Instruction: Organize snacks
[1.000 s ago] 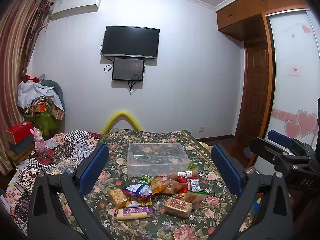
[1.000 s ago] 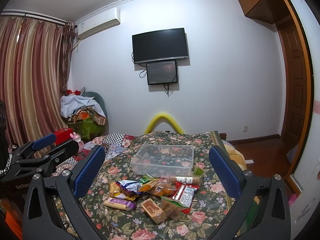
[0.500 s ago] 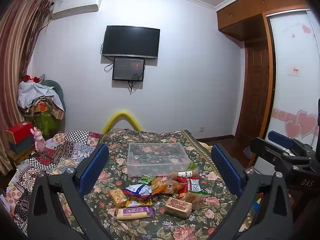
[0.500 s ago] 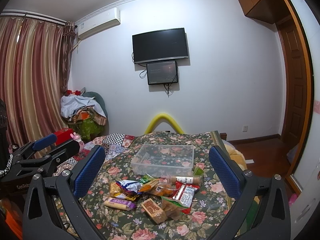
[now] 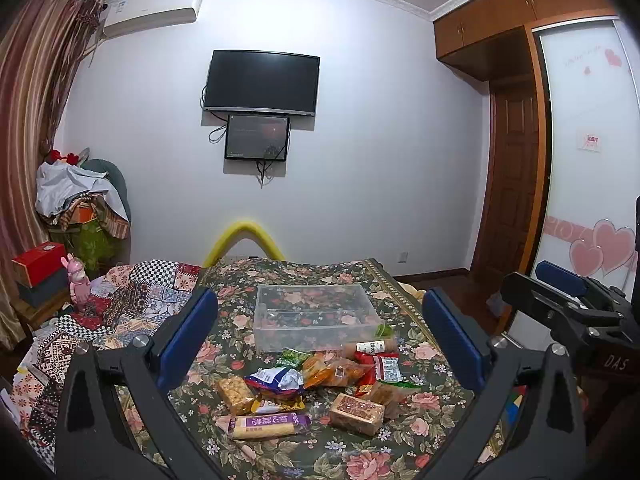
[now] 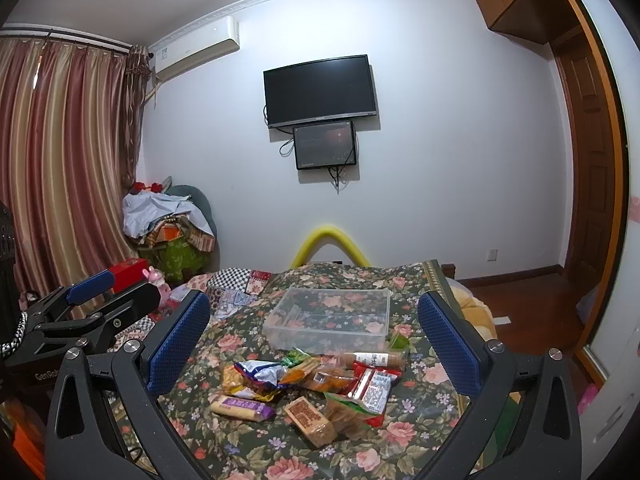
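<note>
Jaws of both left gripper [image 5: 320, 344] and right gripper [image 6: 314, 340] spread wide, holding nothing, hovering above near edge of bed [image 5: 412, 432]. Snack pile [image 5: 316, 388] loose on floral cover, middle of bed, just in front of clear plastic bin [image 5: 316, 316]. Bin looks empty. Judgement: sorting not yet begun; every packet left to move. Purple-wrapped bar [image 5: 268, 426] lies nearest.

Our floral-covered bed [image 5: 416, 312]
We see a clear plastic bin [image 5: 316, 316] at its centre; a snack pile [image 5: 320, 384] lies at 6 o'clock of that.
</note>
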